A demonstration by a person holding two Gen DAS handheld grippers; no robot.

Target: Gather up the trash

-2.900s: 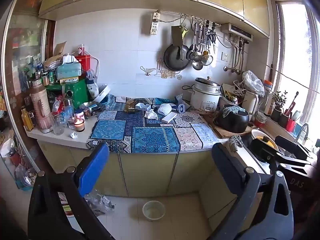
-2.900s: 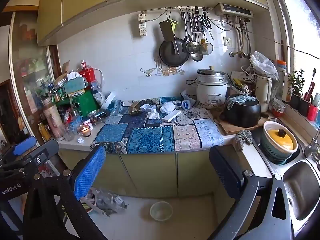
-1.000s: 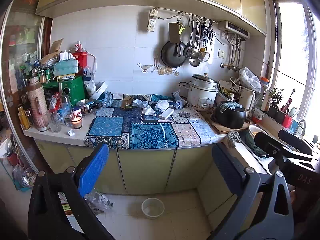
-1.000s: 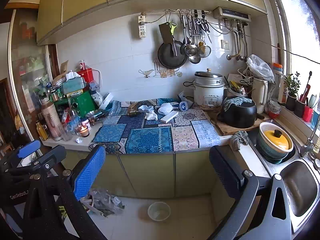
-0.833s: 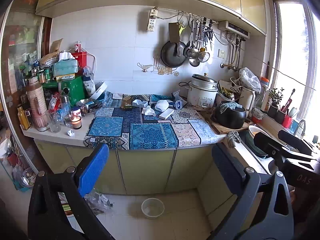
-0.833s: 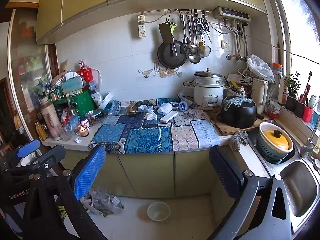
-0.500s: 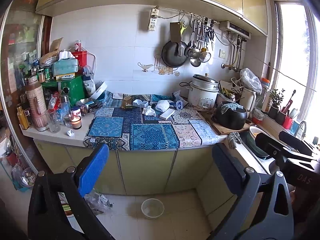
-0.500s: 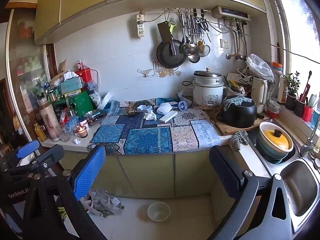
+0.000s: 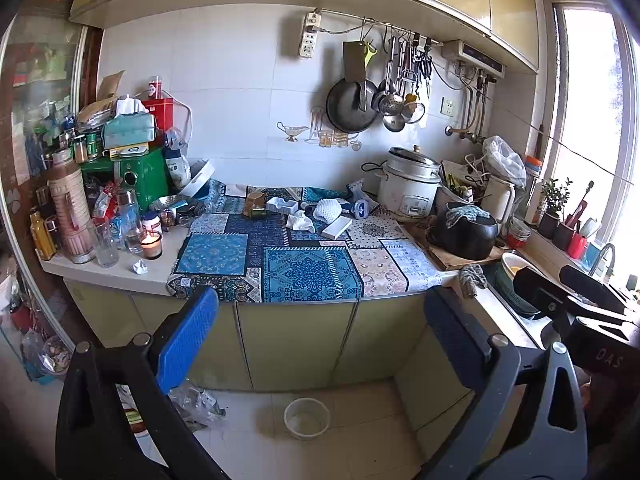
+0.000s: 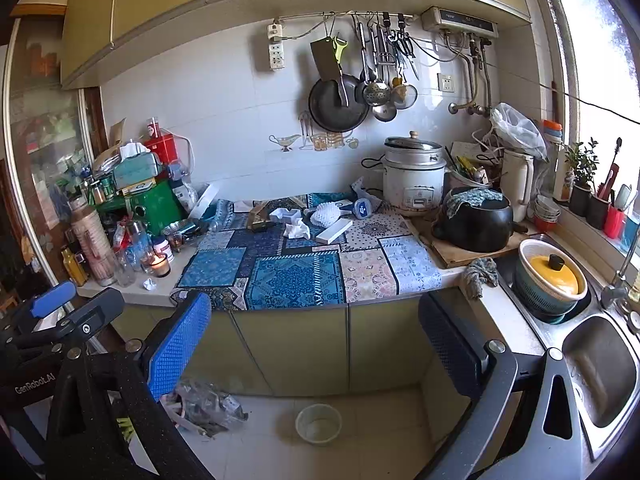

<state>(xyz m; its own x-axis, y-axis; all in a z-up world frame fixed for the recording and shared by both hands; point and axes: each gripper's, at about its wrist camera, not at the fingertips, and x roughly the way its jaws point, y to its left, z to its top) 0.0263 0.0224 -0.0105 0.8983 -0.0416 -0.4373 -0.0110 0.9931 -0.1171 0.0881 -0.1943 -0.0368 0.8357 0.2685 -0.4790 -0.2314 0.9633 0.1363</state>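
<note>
Trash lies at the back of a counter covered by a blue patterned cloth [image 9: 304,268]: a crumpled white tissue [image 9: 301,222], a white foam net [image 9: 327,211], a flat white box [image 9: 337,227] and a small brown carton [image 9: 254,204]. A small paper ball [image 9: 140,267] lies by a lit candle [image 9: 151,243]. The tissue also shows in the right wrist view [image 10: 297,229]. My left gripper [image 9: 316,340] and right gripper [image 10: 312,340] are both open and empty, held well back from the counter.
A white bowl [image 9: 307,417] and a plastic bag of litter [image 9: 192,400] lie on the floor. A rice cooker [image 10: 414,178], a black pot [image 10: 474,220], a sink [image 10: 600,360] and a basin with a yellow lid [image 10: 550,280] are on the right. Jars and bottles crowd the left end.
Both views have drifted only slightly; the counter sits about where it was. Both grippers stay open and empty.
</note>
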